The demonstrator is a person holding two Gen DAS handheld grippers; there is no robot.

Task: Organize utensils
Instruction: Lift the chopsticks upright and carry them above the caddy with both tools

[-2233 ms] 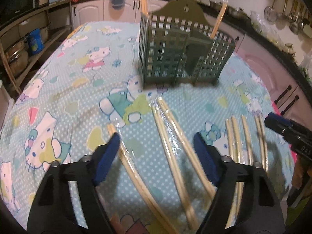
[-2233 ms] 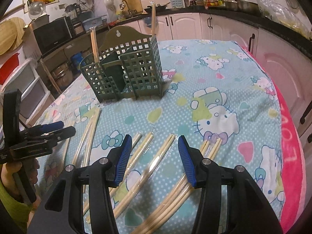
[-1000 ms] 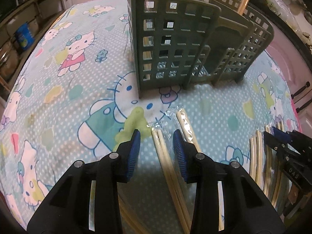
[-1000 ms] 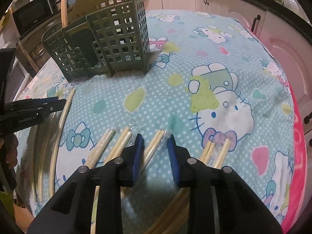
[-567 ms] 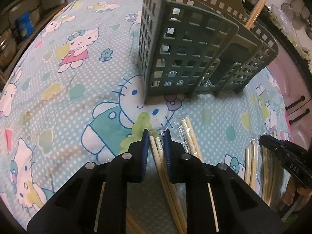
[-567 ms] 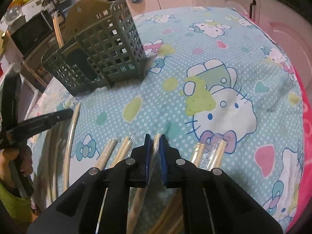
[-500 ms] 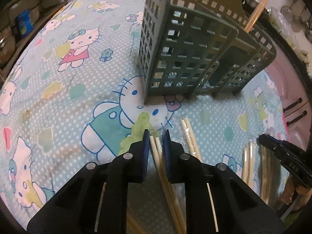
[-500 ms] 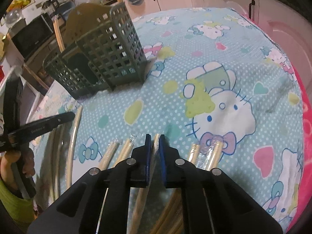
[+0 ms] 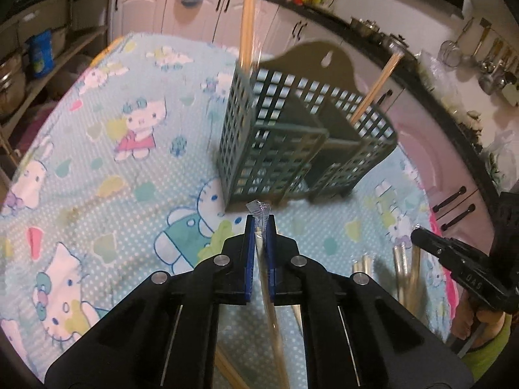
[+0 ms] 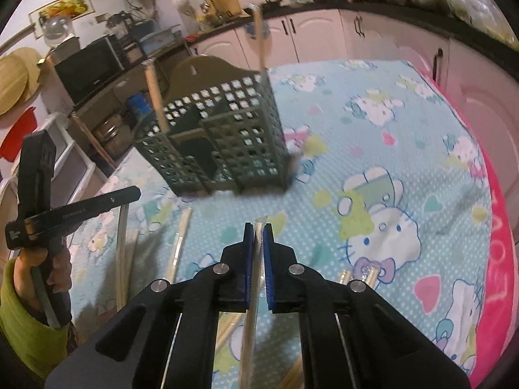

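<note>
Dark green lattice utensil caddy (image 9: 292,149) with square openings, holding pale tan chopsticks (image 9: 248,19). Tablecloth (image 9: 97,168) light blue with white dots and cartoon cats in pink, white and teal; magenta border (image 10: 499,233). Left gripper (image 9: 258,227) and right gripper (image 10: 258,233): black bodies, blue pads. Sleeve (image 10: 19,317) lime green.

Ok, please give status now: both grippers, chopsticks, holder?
Left gripper shut on wrapped chopsticks. Right gripper shut on another wrapped pair. Green holder ahead, path clear.
</note>
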